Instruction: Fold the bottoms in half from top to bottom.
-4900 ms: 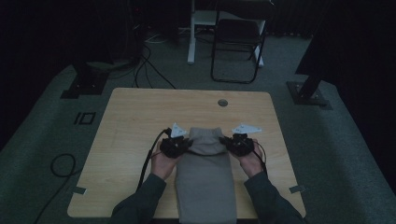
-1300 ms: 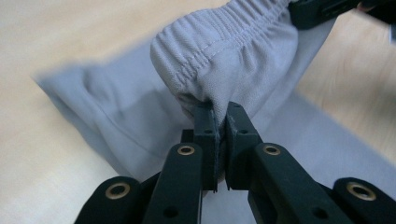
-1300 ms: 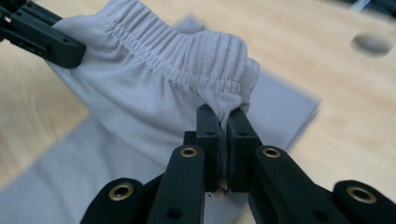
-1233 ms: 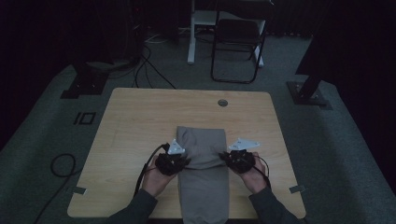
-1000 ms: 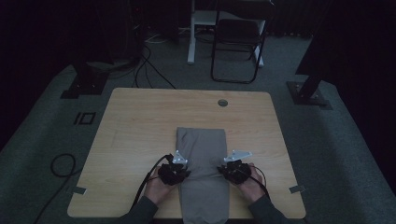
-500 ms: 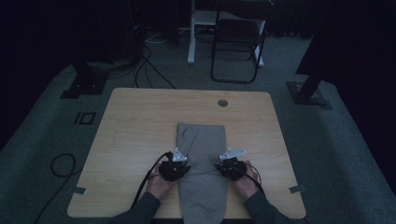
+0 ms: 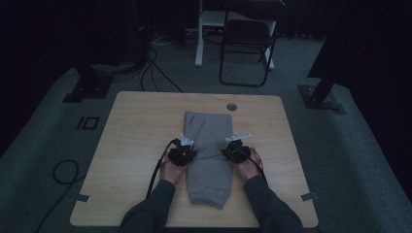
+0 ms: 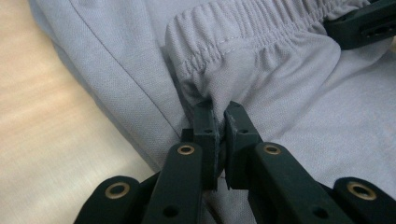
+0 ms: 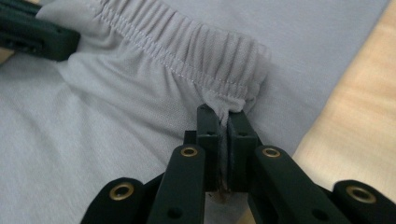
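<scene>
High view shows the wooden table (image 7: 136, 145) in the middle of the frame, with the grey sweatpants (image 7: 209, 131) lying folded lengthwise at its centre, running from near the far edge down towards the person's side. The left gripper (image 7: 183, 153) sits at the garment's left edge, a little below frame centre, and the right gripper (image 7: 236, 151) at its right edge, level with it; the elastic waistband (image 7: 210, 156) stretches across the cloth between the two. A small round grommet (image 7: 231, 107) lies in the tabletop just above the sweatpants, and a folding chair (image 7: 245, 43) stands on the floor at the upper middle of the frame

Left gripper view has the jaws closed on a pinch of fabric at one end of the waistband (image 8: 243, 37), at frame centre, with bare tabletop at the left; the other gripper's jaw tip shows in the upper right corner

Right gripper view has the jaws clamped on the gathered corner of the waistband (image 9: 187, 51), just below centre, with tabletop at the right and the other gripper's jaw in the upper left corner
</scene>
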{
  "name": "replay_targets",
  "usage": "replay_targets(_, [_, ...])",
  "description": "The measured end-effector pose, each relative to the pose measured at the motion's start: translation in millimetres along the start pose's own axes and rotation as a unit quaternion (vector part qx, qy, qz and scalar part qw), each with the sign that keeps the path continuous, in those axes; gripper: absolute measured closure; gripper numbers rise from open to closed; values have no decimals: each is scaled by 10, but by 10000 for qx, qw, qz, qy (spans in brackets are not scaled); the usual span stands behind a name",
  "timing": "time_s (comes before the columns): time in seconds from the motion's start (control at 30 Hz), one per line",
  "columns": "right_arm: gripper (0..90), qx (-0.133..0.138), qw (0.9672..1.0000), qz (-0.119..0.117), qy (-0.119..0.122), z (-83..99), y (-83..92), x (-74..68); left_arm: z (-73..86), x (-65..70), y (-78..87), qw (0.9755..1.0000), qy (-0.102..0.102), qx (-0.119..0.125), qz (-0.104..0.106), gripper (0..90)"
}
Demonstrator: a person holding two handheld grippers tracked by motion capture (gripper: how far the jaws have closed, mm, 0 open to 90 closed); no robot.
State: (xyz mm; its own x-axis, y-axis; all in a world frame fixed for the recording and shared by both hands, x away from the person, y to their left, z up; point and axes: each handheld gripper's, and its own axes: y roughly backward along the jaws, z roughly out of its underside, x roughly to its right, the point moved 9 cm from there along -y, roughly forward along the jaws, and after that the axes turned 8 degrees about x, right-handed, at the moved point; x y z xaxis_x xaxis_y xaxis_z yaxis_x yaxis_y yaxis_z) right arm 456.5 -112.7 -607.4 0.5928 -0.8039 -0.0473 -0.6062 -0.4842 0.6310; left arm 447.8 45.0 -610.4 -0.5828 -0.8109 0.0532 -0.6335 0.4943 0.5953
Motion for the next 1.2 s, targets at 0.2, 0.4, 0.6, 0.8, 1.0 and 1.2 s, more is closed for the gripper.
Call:
replay_targets(0.2, [874,98,9998,151,-99,-191,-227,159,-164,-186,-202,9994,107,49,-334,851])
replay_targets(0.4, [873,126,9989,395,-239,-356,-414,288,-302,-313,-359,9973,302,-34,-667,849])
replay_targets(0.6, [874,66,9981,577,-196,-414,-469,337,-352,-340,-408,9965,215,-111,-798,850])
replay_targets(0.8, [877,238,9981,439,-357,-484,-388,362,-506,-392,-298,9963,297,158,-790,850])
replay_targets(1.0, [877,939,9942,422,-319,-909,-14,403,-1062,-362,64,9940,250,874,-611,853])
replay_targets(1.2, [878,1679,9847,426,-170,-1391,508,396,-1505,-218,509,9877,174,1520,-336,853])
